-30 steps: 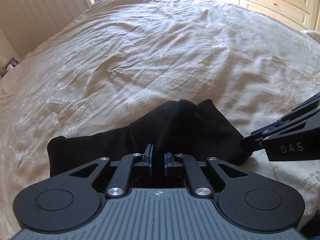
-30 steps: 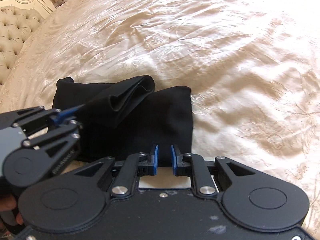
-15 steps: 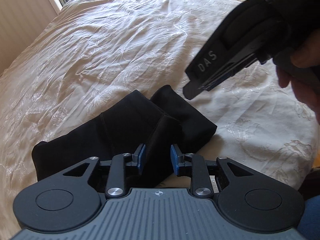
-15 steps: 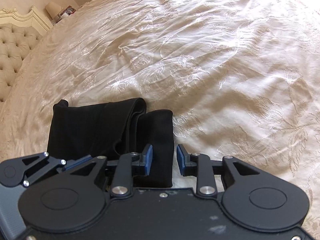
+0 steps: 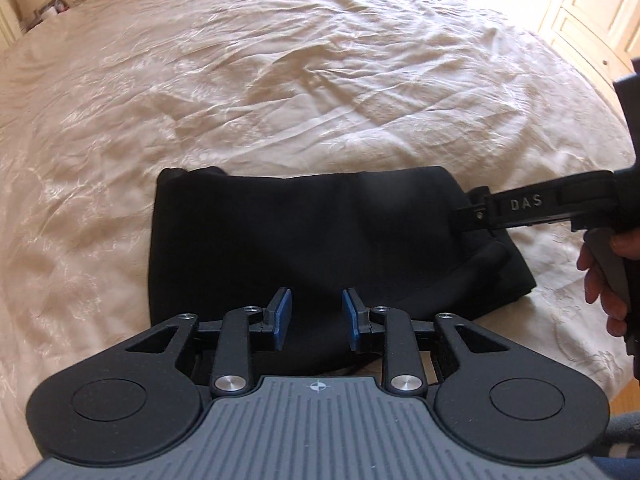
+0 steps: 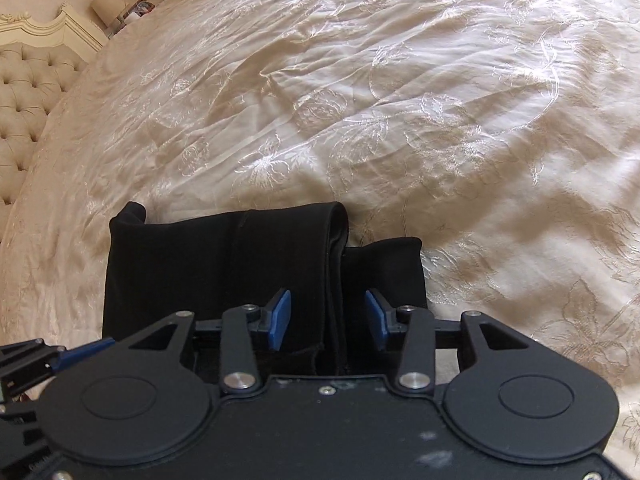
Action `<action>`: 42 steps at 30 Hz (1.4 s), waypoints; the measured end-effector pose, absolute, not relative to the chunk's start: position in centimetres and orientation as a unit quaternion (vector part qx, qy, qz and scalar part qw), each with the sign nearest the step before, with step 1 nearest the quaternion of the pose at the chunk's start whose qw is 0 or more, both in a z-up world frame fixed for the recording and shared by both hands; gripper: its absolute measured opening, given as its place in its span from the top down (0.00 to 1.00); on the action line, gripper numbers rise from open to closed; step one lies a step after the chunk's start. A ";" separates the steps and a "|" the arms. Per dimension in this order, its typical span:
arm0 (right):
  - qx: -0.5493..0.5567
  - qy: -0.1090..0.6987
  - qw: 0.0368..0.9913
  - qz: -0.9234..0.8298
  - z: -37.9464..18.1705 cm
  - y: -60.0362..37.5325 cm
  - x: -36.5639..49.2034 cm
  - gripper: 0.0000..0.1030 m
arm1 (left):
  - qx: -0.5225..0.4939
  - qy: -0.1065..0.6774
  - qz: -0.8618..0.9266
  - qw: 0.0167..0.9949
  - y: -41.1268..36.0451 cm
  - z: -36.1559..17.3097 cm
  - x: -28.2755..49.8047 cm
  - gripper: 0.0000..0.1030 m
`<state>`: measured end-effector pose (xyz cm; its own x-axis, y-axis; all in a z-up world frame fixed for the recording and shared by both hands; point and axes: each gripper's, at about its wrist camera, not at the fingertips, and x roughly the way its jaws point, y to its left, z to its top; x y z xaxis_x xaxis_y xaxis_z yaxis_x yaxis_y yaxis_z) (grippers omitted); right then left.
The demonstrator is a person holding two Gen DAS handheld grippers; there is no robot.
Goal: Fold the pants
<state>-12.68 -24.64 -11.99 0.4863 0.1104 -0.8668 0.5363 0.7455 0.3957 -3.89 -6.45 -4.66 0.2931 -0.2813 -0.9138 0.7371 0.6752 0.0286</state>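
The black pants [image 5: 320,236] lie folded into a compact rectangle on the cream bedspread [image 5: 280,80]. My left gripper [image 5: 315,318] is open and empty, its blue pads just above the near edge of the pants. My right gripper [image 6: 327,320] is open and empty, its jaws straddling the stepped right edge of the folded pants [image 6: 224,268]. In the left wrist view the right gripper [image 5: 468,216] reaches in from the right and its tips touch the pants' right edge. The left gripper's blue tip [image 6: 86,348] shows at the lower left of the right wrist view.
The embroidered bedspread [image 6: 400,120] spreads wide around the pants. A tufted headboard [image 6: 28,92] and a bedside lamp [image 6: 106,6] stand at the far left. Cream cupboard doors [image 5: 592,28] stand beyond the bed's right side.
Both grippers have opened and let go of the fold. The raised flap of the pants now lies flat on the stack. The right gripper has come down to the pants' right edge.
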 end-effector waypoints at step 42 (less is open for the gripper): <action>0.214 0.529 0.779 -0.258 -10.4 -19.2 -13.6 0.85 | 0.251 0.575 -0.284 0.725 -9.5 -12.0 9.3 0.59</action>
<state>-13.57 -19.20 -10.42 0.3064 -0.1768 -0.9353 0.6290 0.7751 0.0596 9.29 -9.45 -11.99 0.1786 -0.1226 -0.9763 0.7006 0.7125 0.0387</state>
